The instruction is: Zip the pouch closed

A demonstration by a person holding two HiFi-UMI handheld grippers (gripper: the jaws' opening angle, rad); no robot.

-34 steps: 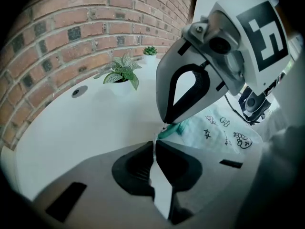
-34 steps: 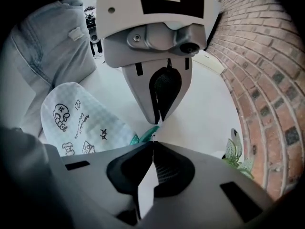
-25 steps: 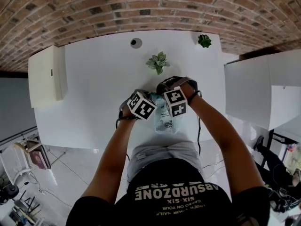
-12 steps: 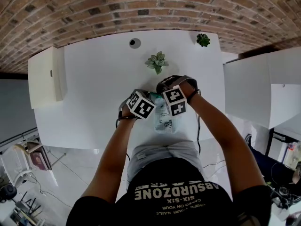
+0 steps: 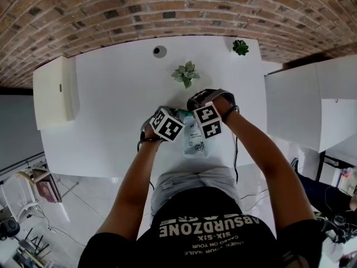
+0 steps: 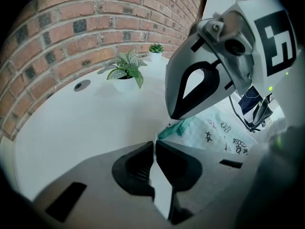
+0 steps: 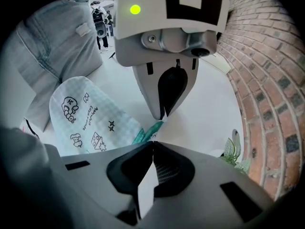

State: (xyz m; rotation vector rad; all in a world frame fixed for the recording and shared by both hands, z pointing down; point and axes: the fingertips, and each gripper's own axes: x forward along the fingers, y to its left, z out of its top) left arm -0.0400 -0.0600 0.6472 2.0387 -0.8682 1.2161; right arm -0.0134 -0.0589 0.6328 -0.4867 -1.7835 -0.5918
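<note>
The pouch (image 5: 196, 142), pale with small cartoon prints and a teal zip, lies flat at the near edge of the white bench (image 5: 111, 105). At the pouch's far end the left gripper (image 5: 177, 118) has its fingers pinched shut on a thin pale edge by the zip. The right gripper (image 5: 192, 115) faces it with fingers closed on the teal zip end. Beyond the pouch stands a potted plant (image 5: 186, 73), and further off a smaller plant (image 5: 241, 47) before the brick wall (image 5: 167, 4). Pouch and grippers sit almost exactly as they did half a second ago.
</note>
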